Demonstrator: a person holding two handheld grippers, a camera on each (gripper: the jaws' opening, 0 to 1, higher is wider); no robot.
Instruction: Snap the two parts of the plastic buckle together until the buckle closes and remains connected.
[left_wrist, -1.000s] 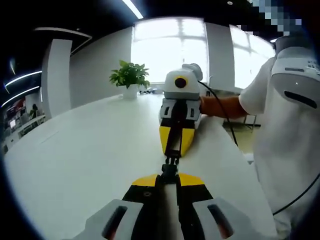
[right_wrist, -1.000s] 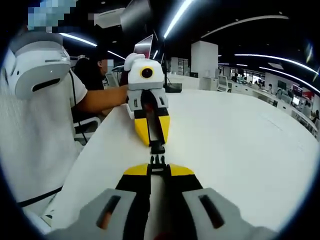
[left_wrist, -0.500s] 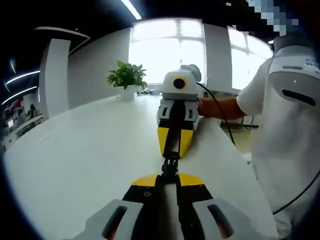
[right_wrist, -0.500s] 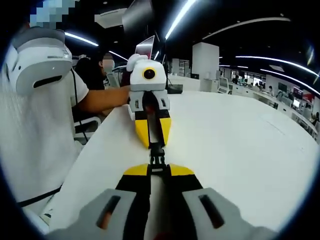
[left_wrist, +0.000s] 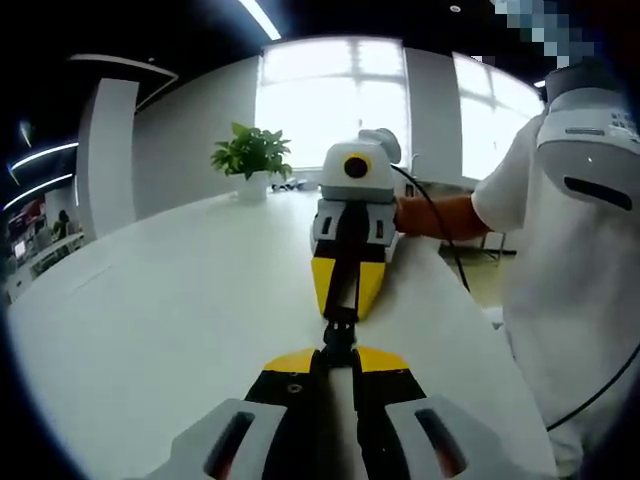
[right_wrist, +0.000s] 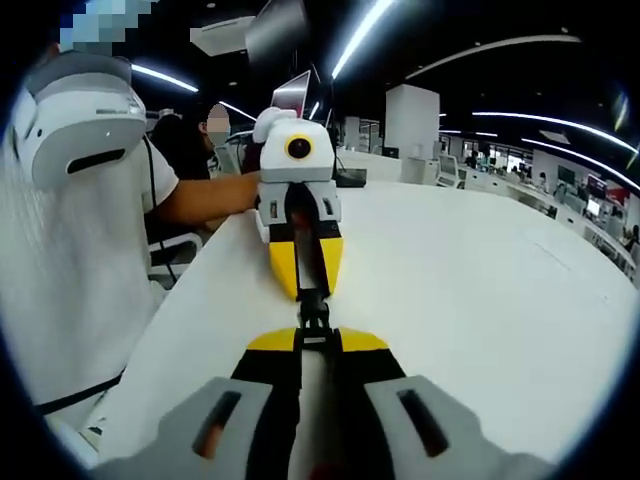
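Open-plan office, bright windows, long white table (left_wrist: 150, 330) under ceiling strip lights.

At the left gripper (left_wrist: 338, 352), yellow-tipped jaws pinched on one black buckle half (left_wrist: 338, 342), held just above the table. Straight ahead of that half, nose to nose along one line, the right gripper (left_wrist: 340, 300), likewise clamped, its own buckle half (left_wrist: 340, 316) meeting the first between the two pairs of yellow tips. From the right gripper view, the same arrangement mirrored: right gripper (right_wrist: 315, 345) closed on its buckle half (right_wrist: 315, 336), left gripper (right_wrist: 307, 282) beyond it, closed on the other half (right_wrist: 312, 300), both pieces touching or already partly nested; whether latched, too small to tell.

Decisive relation: long axis of the buckle in line with both sets of jaws, each half lying dead ahead of the opposite claw, neither hand nearer than the other. Judged remaining step: a straight push along that shared axis, then a check that the join holds. Likely risk: any sideways tilt jamming the prongs.

Further out from the buckle: a potted plant (left_wrist: 253, 157) at the table's far end, a person in white (left_wrist: 570, 280) standing alongside, a seated person (right_wrist: 190, 140) and desks behind. No brand, label or writing legible anywhere.
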